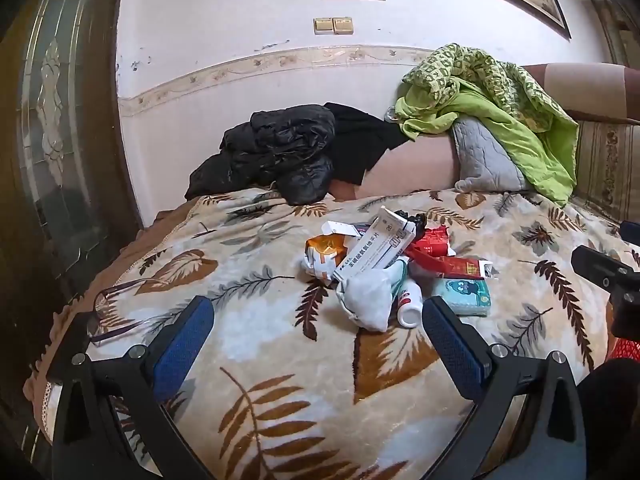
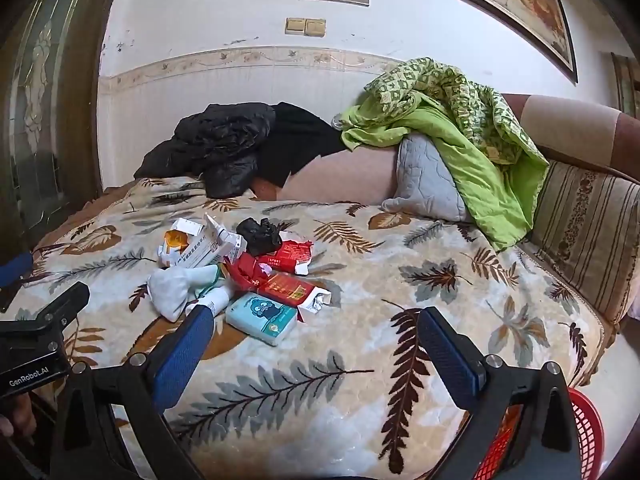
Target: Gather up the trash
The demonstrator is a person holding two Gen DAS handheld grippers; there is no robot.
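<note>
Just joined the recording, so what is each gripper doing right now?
Left gripper: open, holding nothing, above the blanket.
Right gripper: open, holding nothing.

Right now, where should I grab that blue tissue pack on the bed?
Grip the blue tissue pack across its short sides, coming from above with the open right tongs. It lies flat at the pile's near edge, with bare blanket in front.
</note>
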